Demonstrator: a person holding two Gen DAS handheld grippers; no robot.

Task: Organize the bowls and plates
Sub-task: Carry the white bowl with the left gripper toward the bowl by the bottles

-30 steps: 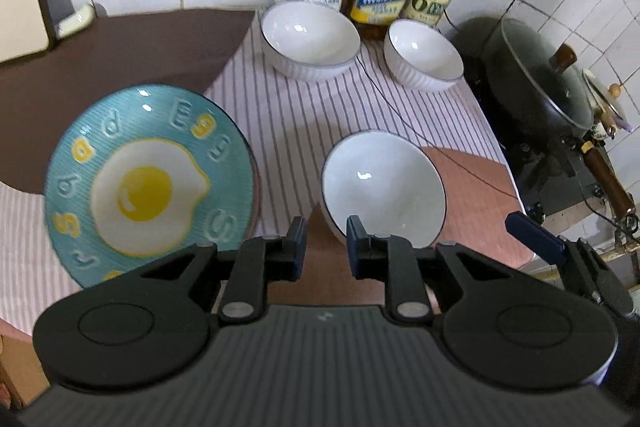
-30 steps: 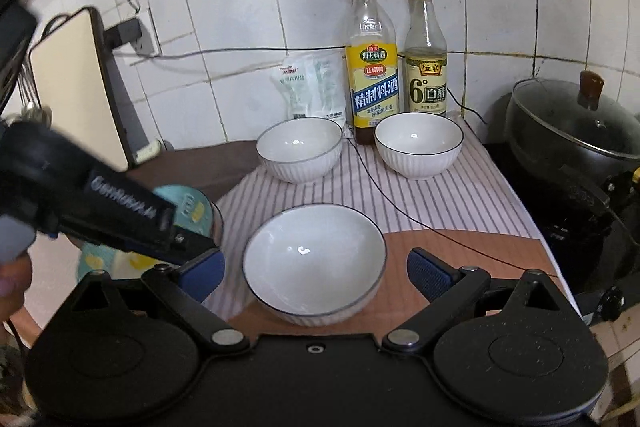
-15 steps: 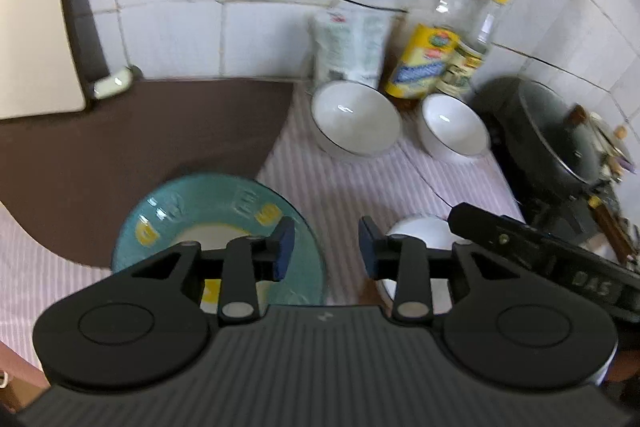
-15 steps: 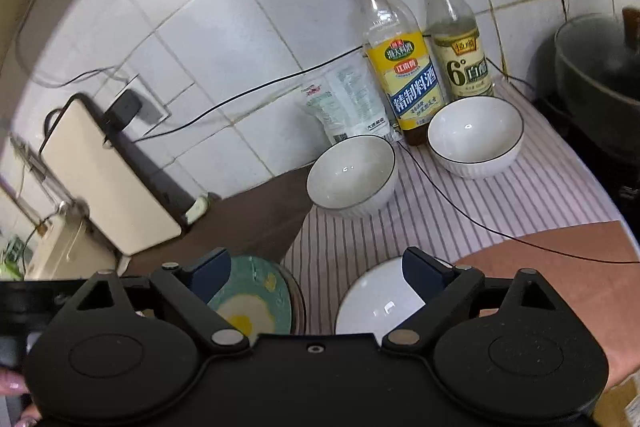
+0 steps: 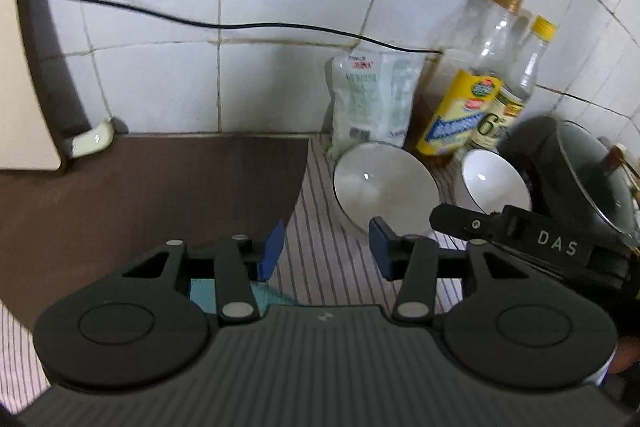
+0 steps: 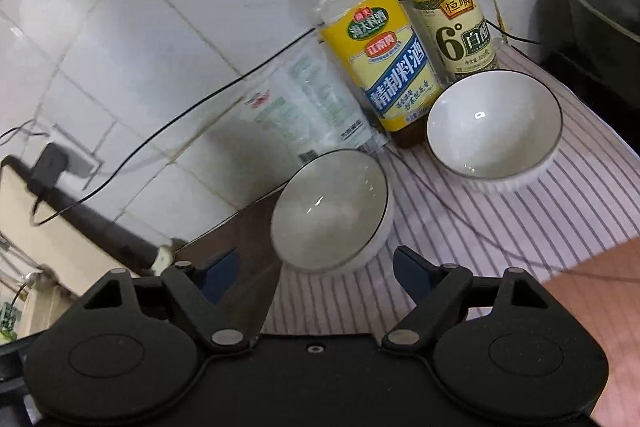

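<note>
Plate (image 5: 262,297): teal sliver only, mostly hidden under left gripper (image 5: 326,247), whose empty jaws have just been widening. Near bowl (image 6: 332,209): upright, before right gripper (image 6: 316,273), jaws wide but narrowing, nothing gripped. Far bowl (image 6: 494,129): beyond it, upright, below bottles (image 6: 376,43). Striped cloth (image 6: 500,227) between is bare.

Two white dark-rimmed bowls (image 6: 332,207) (image 6: 494,129) upright on striped cloth; teal plate (image 5: 208,293) nearer

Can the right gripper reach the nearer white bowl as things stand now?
Probably yes. The right gripper is open, its jaws having just narrowed, empty. The nearer white bowl sits just ahead on the striped cloth, unobstructed.
</note>
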